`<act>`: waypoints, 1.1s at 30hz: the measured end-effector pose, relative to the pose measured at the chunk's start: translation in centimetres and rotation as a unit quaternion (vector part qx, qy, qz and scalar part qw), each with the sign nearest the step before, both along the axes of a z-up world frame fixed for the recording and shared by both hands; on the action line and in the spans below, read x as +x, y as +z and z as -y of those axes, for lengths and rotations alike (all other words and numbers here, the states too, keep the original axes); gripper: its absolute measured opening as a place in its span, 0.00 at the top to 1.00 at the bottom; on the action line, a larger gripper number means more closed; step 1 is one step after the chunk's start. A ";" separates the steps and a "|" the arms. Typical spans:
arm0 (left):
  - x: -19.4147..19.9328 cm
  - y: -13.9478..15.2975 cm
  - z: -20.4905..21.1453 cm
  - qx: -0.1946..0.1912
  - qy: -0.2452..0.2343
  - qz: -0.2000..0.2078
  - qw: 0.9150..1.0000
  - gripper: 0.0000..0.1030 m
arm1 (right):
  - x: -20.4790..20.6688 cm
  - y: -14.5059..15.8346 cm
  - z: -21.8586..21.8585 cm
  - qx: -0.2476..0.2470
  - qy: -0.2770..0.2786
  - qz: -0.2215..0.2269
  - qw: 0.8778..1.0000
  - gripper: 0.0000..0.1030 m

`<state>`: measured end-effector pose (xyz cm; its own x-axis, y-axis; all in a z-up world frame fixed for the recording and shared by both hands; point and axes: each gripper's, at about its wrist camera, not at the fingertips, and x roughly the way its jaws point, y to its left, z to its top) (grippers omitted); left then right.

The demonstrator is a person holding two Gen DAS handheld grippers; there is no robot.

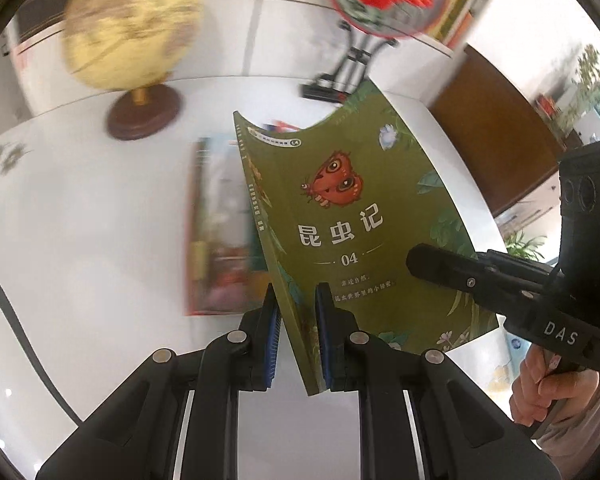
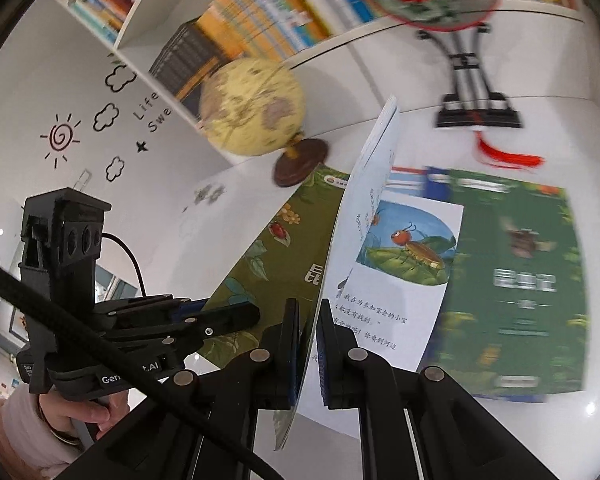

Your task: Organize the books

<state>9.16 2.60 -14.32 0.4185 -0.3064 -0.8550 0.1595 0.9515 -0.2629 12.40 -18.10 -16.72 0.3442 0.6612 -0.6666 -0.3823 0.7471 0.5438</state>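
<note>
**Two claws, one open book, lifted over the counter**

The left claw point(image 1: 296, 332) is clamped tight on the olive-green cover of the insect book point(image 1: 364, 232), near its spine, which runs straight away from that claw. The right claw point(image 2: 306, 344) pinches the book's pale inner pages point(image 2: 364, 208), which stand upright on edge beside the cover. The book hangs open between them above the white counter point(image 1: 80, 220). A second green book point(image 2: 516, 280) lies flat ahead of the right claw, the nearer hand to it.
</note>
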 end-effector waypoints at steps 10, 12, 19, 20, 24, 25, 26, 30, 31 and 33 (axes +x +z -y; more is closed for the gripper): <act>-2.7 -2.5 -13.5 0.006 0.053 -0.012 0.998 0.87 | 0.2 -0.8 -14.0 -0.007 0.040 -0.013 0.999 0.92; -3.2 -3.5 -15.9 -0.003 0.067 -0.022 0.998 0.87 | 0.1 -1.5 -16.9 -0.008 0.054 -0.019 0.998 0.92; -4.4 -6.9 -21.8 -0.022 0.119 -0.057 0.991 0.87 | 0.1 -5.1 -23.8 -0.019 0.078 -0.069 0.994 0.92; -4.4 -7.3 -22.1 -0.021 0.123 -0.059 0.990 0.87 | 0.1 -5.6 -24.4 -0.022 0.078 -0.075 0.994 0.92; -4.2 -8.6 -22.6 -0.015 0.128 -0.070 0.989 0.87 | 0.2 -7.0 -25.8 -0.034 0.075 -0.099 0.992 0.92; -4.5 -8.7 -22.7 -0.017 0.126 -0.072 0.989 0.87 | 0.1 -7.4 -26.1 -0.039 0.077 -0.103 0.991 0.92; -4.4 -8.9 -22.7 -0.014 0.125 -0.074 0.989 0.86 | 0.0 -7.6 -26.2 -0.046 0.076 -0.103 0.991 0.92; -4.8 -10.2 -23.5 0.009 0.139 -0.088 0.986 0.80 | 0.3 -9.0 -26.2 -0.047 0.066 -0.134 0.988 0.92; -4.7 -10.6 -23.7 0.004 0.141 -0.097 0.985 0.80 | 0.2 -9.2 -26.1 -0.042 0.063 -0.140 0.987 0.92; -4.7 -11.0 -23.9 0.005 0.148 -0.099 0.984 0.80 | 0.2 -9.7 -26.0 -0.050 0.058 -0.146 0.986 0.92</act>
